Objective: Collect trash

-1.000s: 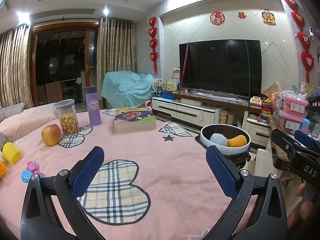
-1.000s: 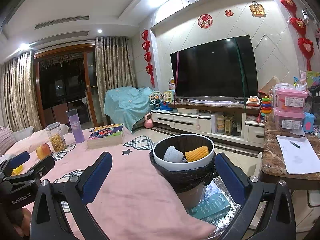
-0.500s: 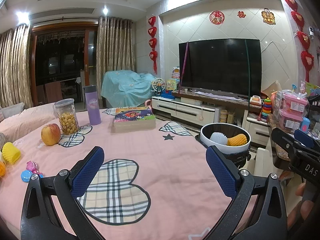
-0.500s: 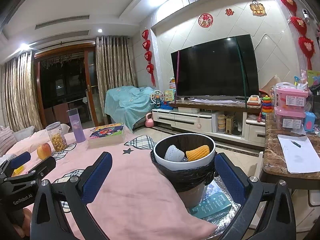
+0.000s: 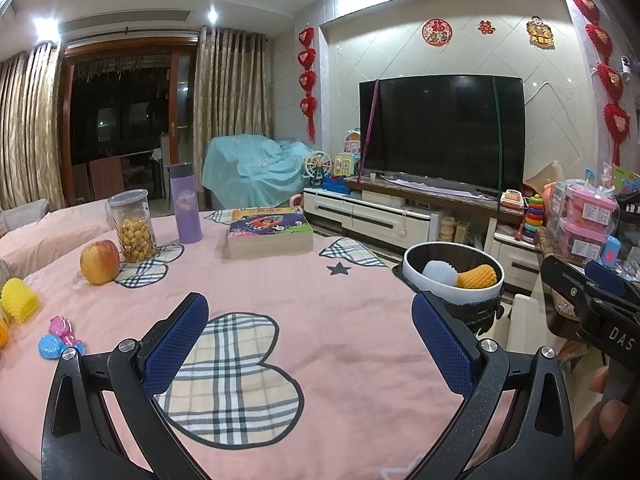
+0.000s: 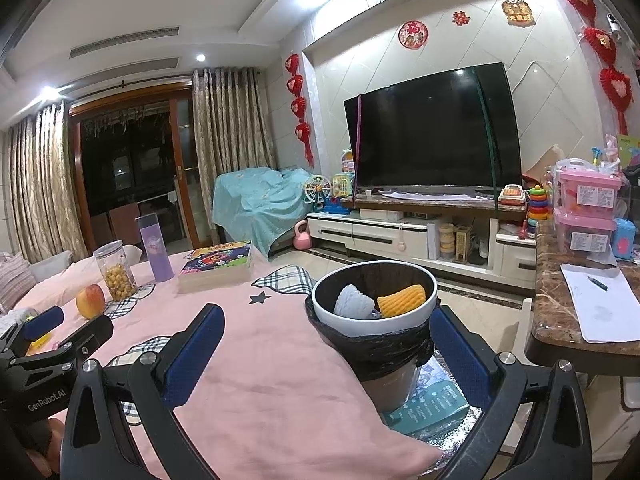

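Note:
A white-rimmed trash bin with a black liner stands off the table's right edge; in the right wrist view the bin holds a white foam net and an orange foam net. A yellow foam net lies at the table's far left. My left gripper is open and empty above the pink tablecloth. My right gripper is open and empty, just in front of the bin.
On the pink table stand an apple, a snack jar, a purple bottle, a book box and small toys. A marble counter with paper is at the right.

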The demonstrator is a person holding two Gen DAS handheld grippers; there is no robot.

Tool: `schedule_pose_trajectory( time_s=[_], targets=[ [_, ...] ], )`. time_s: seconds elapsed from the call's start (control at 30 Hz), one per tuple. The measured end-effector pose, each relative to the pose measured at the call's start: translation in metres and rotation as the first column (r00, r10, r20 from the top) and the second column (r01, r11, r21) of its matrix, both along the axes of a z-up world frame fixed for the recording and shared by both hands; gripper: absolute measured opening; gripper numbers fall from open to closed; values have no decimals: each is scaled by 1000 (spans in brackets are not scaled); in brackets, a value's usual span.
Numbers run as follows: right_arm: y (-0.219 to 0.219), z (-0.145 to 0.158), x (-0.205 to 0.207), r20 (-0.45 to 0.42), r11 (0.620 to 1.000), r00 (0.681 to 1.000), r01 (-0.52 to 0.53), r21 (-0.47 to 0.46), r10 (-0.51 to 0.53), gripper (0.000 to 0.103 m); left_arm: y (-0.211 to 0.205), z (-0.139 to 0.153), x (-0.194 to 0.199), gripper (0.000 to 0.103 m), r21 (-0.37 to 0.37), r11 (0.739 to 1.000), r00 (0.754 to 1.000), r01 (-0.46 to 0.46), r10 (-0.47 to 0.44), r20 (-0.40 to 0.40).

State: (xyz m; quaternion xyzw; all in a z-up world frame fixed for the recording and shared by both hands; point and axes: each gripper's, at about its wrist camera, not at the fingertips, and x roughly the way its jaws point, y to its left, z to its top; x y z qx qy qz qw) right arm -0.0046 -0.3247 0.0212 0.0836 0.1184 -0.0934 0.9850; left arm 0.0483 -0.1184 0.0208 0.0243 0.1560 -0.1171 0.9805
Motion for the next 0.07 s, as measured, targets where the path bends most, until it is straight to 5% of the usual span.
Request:
schedule_pose_trajectory(
  time_s=[0.07],
  targets=[
    [-1, -1, 3, -7, 1000, 1000, -4, 5, 4, 103, 2, -2, 3, 103, -2, 1000, 1000, 0, 0, -7]
  ],
)
